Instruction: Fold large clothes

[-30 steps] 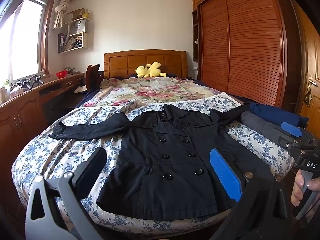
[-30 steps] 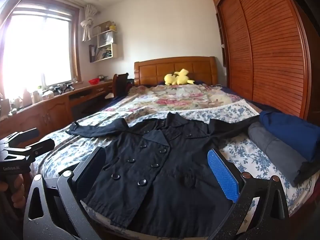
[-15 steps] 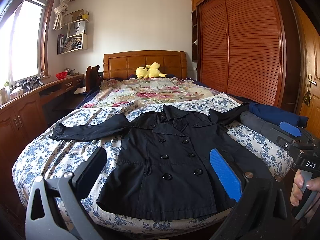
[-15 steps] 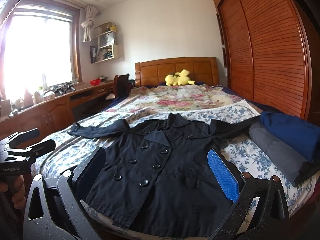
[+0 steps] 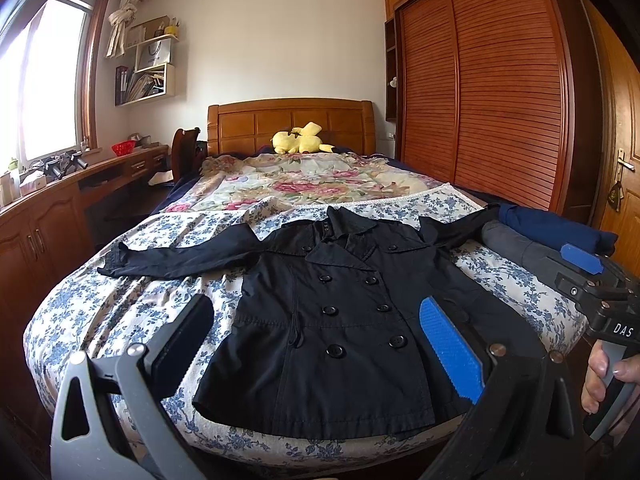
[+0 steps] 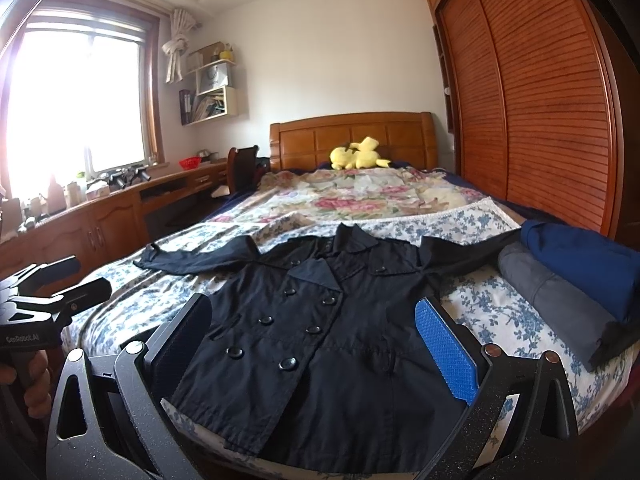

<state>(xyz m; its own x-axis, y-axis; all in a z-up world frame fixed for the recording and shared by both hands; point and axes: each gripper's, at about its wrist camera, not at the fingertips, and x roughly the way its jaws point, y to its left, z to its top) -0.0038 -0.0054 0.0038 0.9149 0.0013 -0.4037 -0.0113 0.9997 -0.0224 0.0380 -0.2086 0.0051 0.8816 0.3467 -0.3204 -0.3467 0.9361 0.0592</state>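
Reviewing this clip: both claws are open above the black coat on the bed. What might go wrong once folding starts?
1. The black double-breasted coat has its hem at the bed's near edge, so pulling toward the person may slide it off.
2. Its right sleeve reaches the folded grey and navy clothes; lifting it could disturb that stack.
3. The open left claw or right claw may pinch the blue floral bedsheet too.

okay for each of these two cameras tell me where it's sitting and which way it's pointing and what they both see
Left wrist: on the left gripper at the bed's foot, facing the headboard over the black coat; the right gripper and its hand show at the right edge.
Right wrist: on the right gripper, same direction, slightly further right; the left gripper shows at the left edge.
Shared: coat, bed, yellow plush toy, folded clothes, wardrobe.
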